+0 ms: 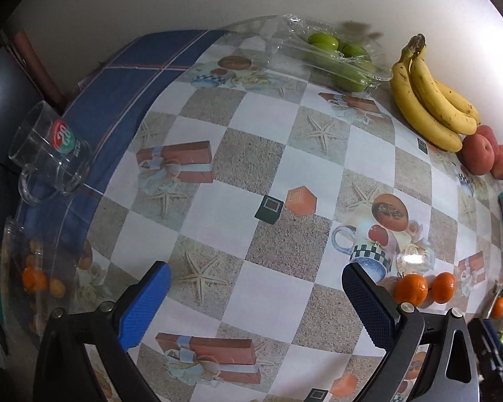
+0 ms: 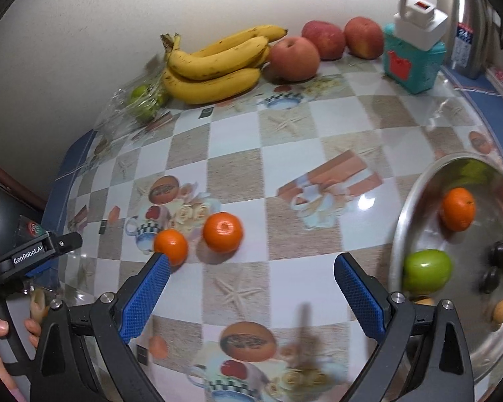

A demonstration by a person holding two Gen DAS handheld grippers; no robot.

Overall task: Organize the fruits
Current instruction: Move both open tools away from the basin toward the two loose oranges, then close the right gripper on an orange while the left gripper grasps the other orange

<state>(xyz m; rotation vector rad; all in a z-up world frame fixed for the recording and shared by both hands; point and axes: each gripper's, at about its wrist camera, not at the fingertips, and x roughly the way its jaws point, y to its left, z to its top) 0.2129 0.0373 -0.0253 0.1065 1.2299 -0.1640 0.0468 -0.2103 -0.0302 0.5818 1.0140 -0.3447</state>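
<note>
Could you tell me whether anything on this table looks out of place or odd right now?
Two oranges sit loose mid-table while another orange already lies in the metal tray. Otherwise nothing looks spilled or damaged; the glass mug stands upright near the table's edge.

The metal bowl (image 2: 419, 207) is motion-blurred and cut off by the right edge. Small dark and tan fruits (image 2: 498, 253) inside it are too smeared to identify. Green fruit (image 2: 143, 102) hides behind crinkled plastic wrap.
</note>
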